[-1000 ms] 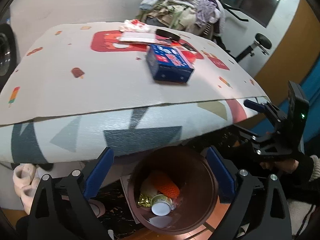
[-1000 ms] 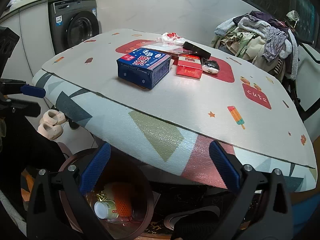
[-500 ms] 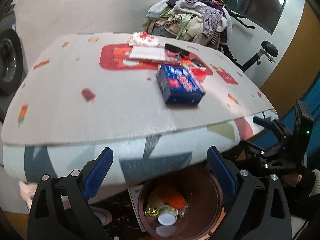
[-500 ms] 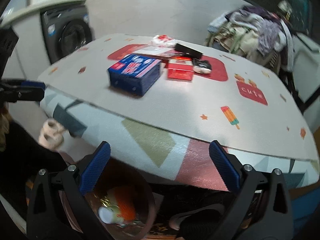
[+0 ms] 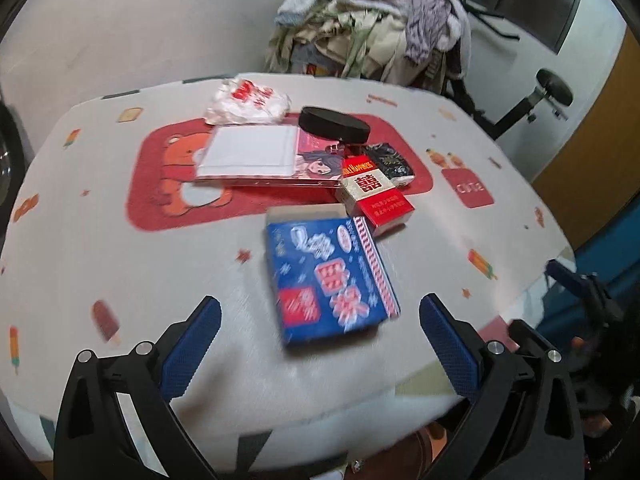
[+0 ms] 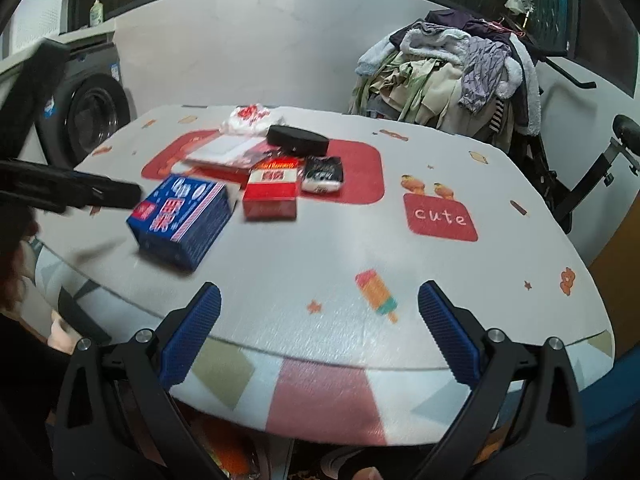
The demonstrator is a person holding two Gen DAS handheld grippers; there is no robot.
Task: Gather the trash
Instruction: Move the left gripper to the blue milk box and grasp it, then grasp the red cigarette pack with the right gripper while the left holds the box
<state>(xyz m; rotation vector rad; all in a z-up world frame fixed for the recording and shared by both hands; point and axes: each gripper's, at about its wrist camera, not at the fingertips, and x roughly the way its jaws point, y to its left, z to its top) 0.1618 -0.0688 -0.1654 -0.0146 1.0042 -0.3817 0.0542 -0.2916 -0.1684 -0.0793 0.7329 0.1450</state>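
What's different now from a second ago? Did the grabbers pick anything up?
Both grippers, left and right, rose from the bin under the table up over the tabletop, toward the blue box. Nothing was grabbed; both are open and empty. The blue box, red pack and black case stayed put.

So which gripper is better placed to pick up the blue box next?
Left, probably. The left gripper is open with the blue box straight ahead; from the right gripper, also open, the box sits off to its left.
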